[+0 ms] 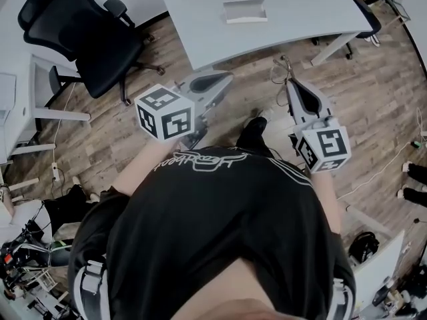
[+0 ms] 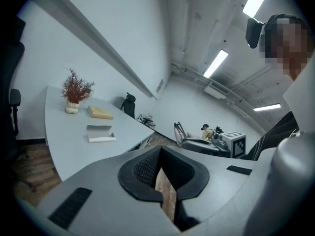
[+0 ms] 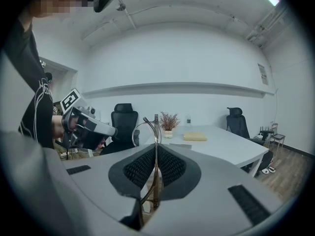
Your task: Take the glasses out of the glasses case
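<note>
The glasses, a thin wire frame, stand upright between the pads of my right gripper, which is shut on them. In the head view they stick out past the right gripper as a thin wire glasses frame above the wooden floor. The glasses case, a pale open box, lies on the grey table ahead; the left gripper view has the case at mid-left. My left gripper is shut with nothing in it, held just short of the table's near edge.
A black office chair stands at the left of the table. On the table's far part sit a small red plant in a pot and a yellowish pad. Cables and gear lie on the floor at both sides.
</note>
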Action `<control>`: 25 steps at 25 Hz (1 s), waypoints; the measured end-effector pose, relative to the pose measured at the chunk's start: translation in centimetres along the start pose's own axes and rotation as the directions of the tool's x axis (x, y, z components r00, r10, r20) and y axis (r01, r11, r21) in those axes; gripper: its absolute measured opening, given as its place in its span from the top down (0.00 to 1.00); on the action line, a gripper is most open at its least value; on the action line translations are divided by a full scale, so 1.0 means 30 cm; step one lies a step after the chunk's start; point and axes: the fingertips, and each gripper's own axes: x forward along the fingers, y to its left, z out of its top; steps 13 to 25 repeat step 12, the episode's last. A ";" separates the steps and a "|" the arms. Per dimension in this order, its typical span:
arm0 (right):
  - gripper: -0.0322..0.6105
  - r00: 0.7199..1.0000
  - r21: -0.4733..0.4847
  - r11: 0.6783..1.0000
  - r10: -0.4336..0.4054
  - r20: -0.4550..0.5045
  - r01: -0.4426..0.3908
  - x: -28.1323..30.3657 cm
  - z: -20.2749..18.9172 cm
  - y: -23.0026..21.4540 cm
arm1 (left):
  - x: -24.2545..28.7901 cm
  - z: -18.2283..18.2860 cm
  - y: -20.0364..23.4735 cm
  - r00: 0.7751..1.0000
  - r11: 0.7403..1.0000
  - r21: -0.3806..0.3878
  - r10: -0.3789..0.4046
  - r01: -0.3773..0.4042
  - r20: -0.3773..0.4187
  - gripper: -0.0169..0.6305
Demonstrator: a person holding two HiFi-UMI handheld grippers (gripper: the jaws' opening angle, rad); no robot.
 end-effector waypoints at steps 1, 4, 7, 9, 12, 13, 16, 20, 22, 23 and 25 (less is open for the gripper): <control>0.92 1.000 0.001 1.000 0.002 -0.002 -0.002 0.008 -0.001 0.000 | -0.002 0.001 0.007 1.000 1.000 -0.003 0.003 -0.003 0.001 0.96; 0.92 1.000 0.000 1.000 0.009 -0.005 -0.009 0.037 0.002 0.007 | -0.013 0.005 0.032 1.000 1.000 -0.012 0.012 -0.012 0.006 0.96; 0.92 1.000 -0.003 1.000 0.016 -0.007 -0.016 0.051 0.005 0.015 | -0.018 0.005 0.044 1.000 1.000 -0.017 0.017 -0.017 0.009 0.96; 0.92 1.000 -0.004 1.000 0.020 -0.008 -0.020 0.055 0.003 0.020 | -0.020 0.002 0.046 1.000 1.000 -0.018 0.018 -0.018 0.010 0.96; 0.92 1.000 -0.004 1.000 0.022 -0.010 -0.022 0.057 0.000 0.024 | -0.022 -0.001 0.049 1.000 1.000 -0.020 0.019 -0.019 0.011 0.96; 0.92 1.000 -0.004 1.000 0.022 -0.010 -0.022 0.057 0.000 0.024 | -0.022 -0.001 0.049 1.000 1.000 -0.020 0.019 -0.019 0.011 0.96; 0.92 1.000 -0.004 1.000 0.022 -0.010 -0.022 0.057 0.000 0.024 | -0.022 -0.001 0.049 1.000 1.000 -0.020 0.019 -0.019 0.011 0.96; 0.92 1.000 -0.004 1.000 0.022 -0.010 -0.022 0.057 0.000 0.024 | -0.022 -0.001 0.049 1.000 1.000 -0.020 0.019 -0.019 0.011 0.96; 0.92 1.000 -0.004 1.000 0.022 -0.010 -0.022 0.057 0.000 0.024 | -0.022 -0.001 0.049 1.000 1.000 -0.020 0.019 -0.019 0.011 0.96; 0.92 1.000 -0.004 1.000 0.022 -0.010 -0.022 0.057 0.000 0.024 | -0.022 -0.001 0.049 1.000 1.000 -0.020 0.019 -0.019 0.011 0.96; 0.92 1.000 -0.004 1.000 0.022 -0.010 -0.022 0.057 0.000 0.024 | -0.022 -0.001 0.049 1.000 1.000 -0.020 0.019 -0.019 0.011 0.96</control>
